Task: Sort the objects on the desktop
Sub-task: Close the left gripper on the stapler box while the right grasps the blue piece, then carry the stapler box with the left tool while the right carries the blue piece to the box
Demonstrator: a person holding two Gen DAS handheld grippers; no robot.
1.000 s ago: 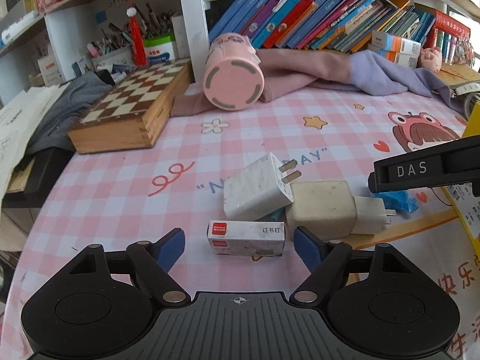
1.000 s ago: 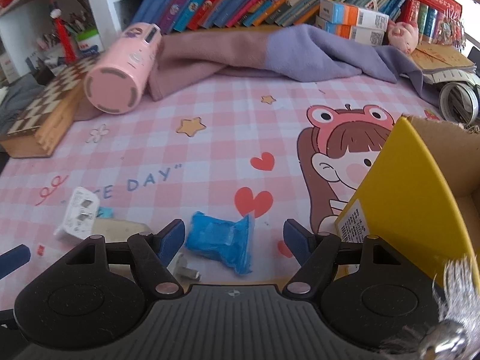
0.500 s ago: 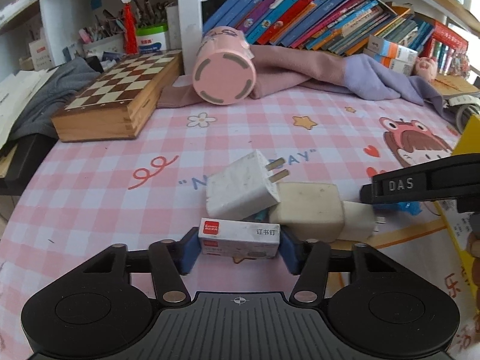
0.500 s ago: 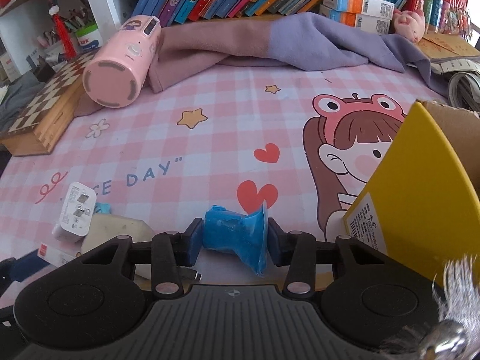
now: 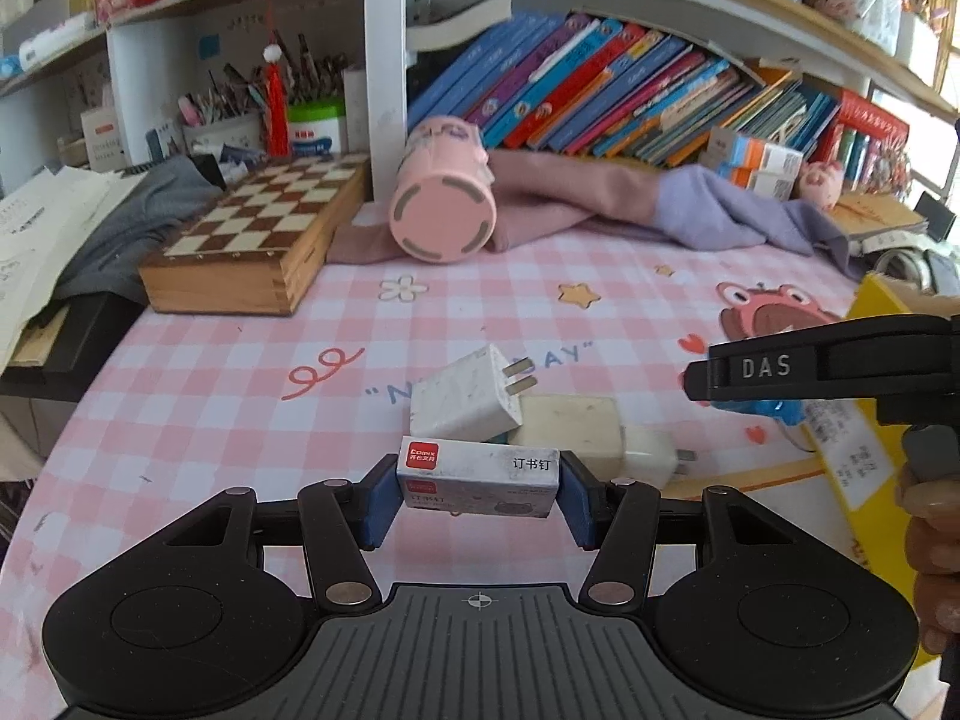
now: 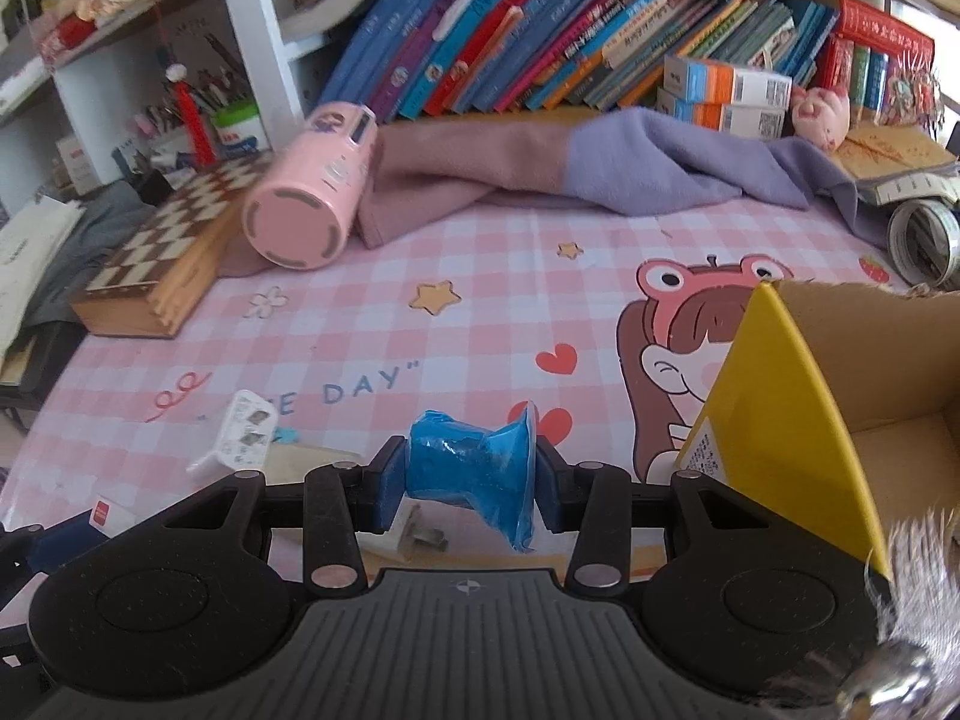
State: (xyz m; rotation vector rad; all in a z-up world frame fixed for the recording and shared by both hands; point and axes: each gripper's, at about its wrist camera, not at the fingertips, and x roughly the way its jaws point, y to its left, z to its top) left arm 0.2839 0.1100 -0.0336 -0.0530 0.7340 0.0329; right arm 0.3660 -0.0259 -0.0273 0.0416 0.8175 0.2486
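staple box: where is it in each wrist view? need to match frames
Left wrist: staple box sits bottom centre, clamped end to end in the left gripper.
Right wrist: only its red-label end shows at the lower left edge, beside a blue finger pad.
Shared landmark: the pink cup lying on its side by the chessboard, upper centre in the left view, upper left in the right view.

Each gripper, the left gripper (image 5: 478, 495) and the right gripper (image 6: 465, 483), is made of black plastic, with blue pads (image 5: 379, 501), silver screws and round discs. "DAS" is printed on one.
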